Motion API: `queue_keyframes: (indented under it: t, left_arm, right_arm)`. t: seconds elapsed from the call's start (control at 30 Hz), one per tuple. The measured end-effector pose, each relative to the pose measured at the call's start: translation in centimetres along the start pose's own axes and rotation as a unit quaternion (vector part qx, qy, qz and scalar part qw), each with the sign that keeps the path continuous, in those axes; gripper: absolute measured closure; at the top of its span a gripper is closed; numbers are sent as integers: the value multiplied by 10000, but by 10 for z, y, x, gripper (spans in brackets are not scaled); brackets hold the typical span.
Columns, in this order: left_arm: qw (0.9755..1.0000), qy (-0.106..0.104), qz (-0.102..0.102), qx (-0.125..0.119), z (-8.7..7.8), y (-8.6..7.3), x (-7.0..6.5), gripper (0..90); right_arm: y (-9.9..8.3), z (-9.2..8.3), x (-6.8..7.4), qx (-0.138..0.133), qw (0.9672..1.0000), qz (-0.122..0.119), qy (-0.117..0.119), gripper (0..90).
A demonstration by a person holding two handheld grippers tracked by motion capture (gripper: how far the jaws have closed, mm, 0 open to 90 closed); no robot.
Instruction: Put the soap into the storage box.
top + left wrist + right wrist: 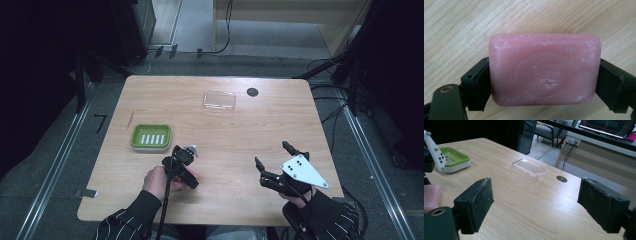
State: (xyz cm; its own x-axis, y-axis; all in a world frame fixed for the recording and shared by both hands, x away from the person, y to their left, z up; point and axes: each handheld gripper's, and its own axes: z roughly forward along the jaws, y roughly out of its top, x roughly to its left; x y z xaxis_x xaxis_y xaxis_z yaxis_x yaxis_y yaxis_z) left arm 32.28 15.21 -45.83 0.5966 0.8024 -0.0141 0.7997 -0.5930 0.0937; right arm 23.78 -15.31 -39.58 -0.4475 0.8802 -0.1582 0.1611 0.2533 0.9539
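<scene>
Currently a person sits at a wooden table (225,200) with a two-jaw gripper in each hand. The left gripper (541,75) has its jaws pinching a pink soap bar (544,71) by its two short ends, one black pad against each end. Seen from the left gripper view, the soap lies flat just over the wood; whether it touches the table cannot be told. From above, the left gripper (186,152) sits near the front left of the table, just beside a green soap dish (135,142) with a white slotted insert.

The right gripper (272,155) hovers over the front right of the table, jaws spread wide and holding nothing. Well ahead of it, toward the far edge, lies a clear plastic lid (527,169), with a small round hole (561,179) in the tabletop near it.

Judging from this, the step in hand is gripping the soap. The next move likely calls for lifting it, carrying it left over the dish and lowering it flat onto the insert before releasing. The lid may follow.
</scene>
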Motion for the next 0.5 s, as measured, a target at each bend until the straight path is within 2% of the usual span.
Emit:
queue_keyframes:
  t: [0.5]
  left_arm:
    - [10000,-41,46,36,-7,-4,7,136]
  right_arm:
    - [0,0,0,10,10000,-4,0,132]
